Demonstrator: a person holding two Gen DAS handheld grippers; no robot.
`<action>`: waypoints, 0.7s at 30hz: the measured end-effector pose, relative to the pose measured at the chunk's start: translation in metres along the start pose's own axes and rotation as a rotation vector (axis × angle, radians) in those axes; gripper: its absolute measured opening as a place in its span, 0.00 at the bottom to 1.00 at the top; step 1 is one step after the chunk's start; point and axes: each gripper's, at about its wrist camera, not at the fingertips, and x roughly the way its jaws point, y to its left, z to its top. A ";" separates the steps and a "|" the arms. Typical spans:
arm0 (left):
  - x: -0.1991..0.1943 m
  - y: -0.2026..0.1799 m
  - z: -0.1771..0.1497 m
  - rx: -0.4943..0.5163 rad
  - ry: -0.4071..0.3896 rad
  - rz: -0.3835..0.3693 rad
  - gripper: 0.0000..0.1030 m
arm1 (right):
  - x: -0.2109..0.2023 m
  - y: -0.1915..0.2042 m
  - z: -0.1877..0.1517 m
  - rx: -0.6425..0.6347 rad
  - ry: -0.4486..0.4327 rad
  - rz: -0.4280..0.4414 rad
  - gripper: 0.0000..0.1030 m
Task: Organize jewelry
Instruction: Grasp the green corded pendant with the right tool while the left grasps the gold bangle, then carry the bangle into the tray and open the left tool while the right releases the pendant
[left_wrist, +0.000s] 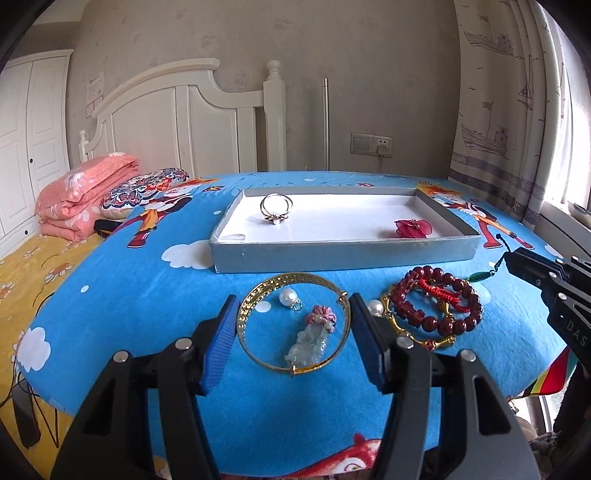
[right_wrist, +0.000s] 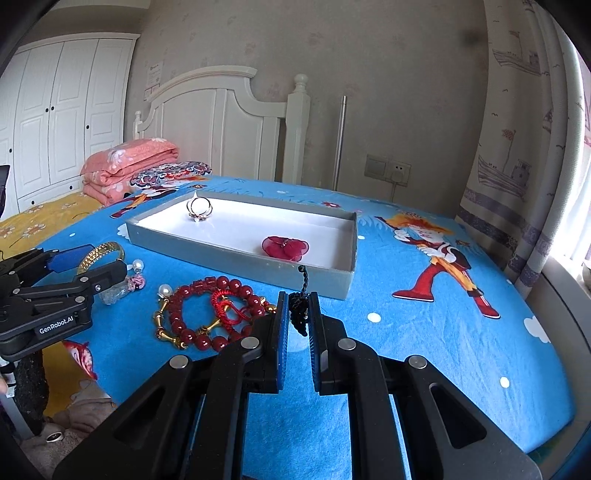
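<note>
A grey tray (left_wrist: 343, 250) (right_wrist: 236, 254) with a white floor holds a gold ring (left_wrist: 276, 209) (right_wrist: 199, 208) and a red flower piece (left_wrist: 413, 227) (right_wrist: 285, 246). My left gripper (left_wrist: 293, 315) is open, its pads on either side of a gold bangle (left_wrist: 258, 295) that lies around a jade pendant (left_wrist: 310, 341) and a pearl (left_wrist: 288, 297). My right gripper (right_wrist: 298, 314) is shut on a black cord (right_wrist: 300, 310) with a green bead (left_wrist: 479, 276). A red bead bracelet (left_wrist: 443, 306) (right_wrist: 210, 310) lies beside it.
The blue cartoon cloth (right_wrist: 443, 295) covers the table. A gold bamboo-style bangle (left_wrist: 413, 332) and a second pearl (left_wrist: 376, 307) lie under and beside the red beads. A bed with pink quilts (left_wrist: 85, 192) stands to the left, a curtain (right_wrist: 517, 147) to the right.
</note>
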 end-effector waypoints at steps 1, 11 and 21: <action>-0.001 0.000 0.000 0.002 -0.003 0.002 0.56 | -0.002 0.002 0.001 -0.006 -0.006 0.003 0.11; -0.009 -0.002 0.000 0.014 -0.024 0.014 0.56 | -0.020 0.021 0.009 -0.062 -0.057 0.022 0.11; -0.013 -0.003 0.002 0.018 -0.035 0.024 0.57 | -0.021 0.027 0.011 -0.082 -0.061 0.025 0.11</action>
